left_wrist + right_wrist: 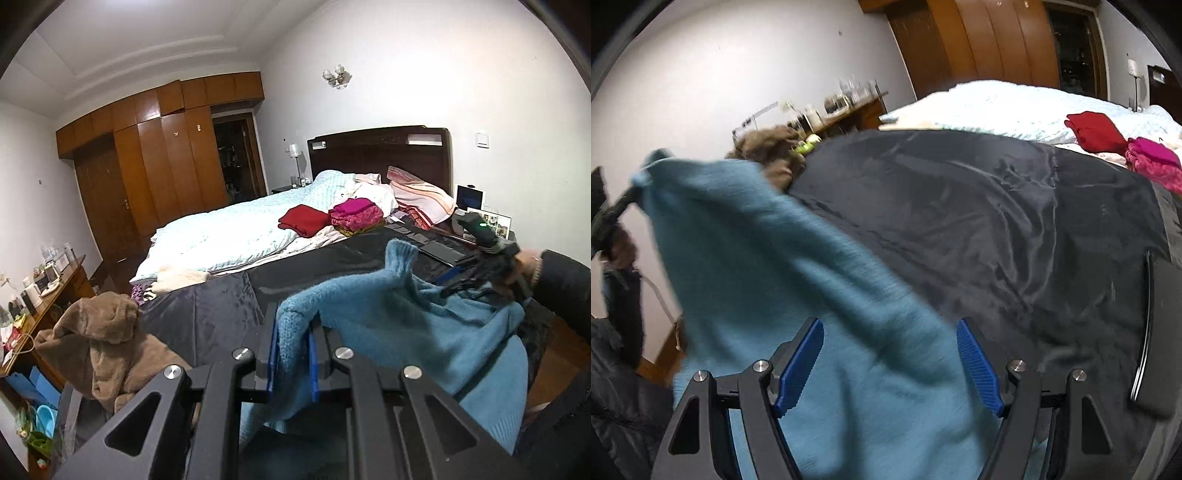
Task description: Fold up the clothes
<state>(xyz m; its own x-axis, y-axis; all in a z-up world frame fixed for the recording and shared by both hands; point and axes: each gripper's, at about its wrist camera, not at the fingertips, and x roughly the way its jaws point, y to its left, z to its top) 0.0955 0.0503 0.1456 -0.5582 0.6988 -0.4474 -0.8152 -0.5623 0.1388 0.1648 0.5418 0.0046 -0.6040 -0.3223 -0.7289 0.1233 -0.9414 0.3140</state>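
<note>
Left gripper [291, 354] clamped on blue sweater [424, 325], held up off the dark blanket [979, 221]; right gripper [888, 363] wide open, knit lying between its jaws. Looks mid-handling; next needs a second grip.

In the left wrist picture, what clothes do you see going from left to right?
Brown fleece → blue sweater, pinched in the left gripper → red clothes → pink clothes, judged by the clamped edge.
</note>
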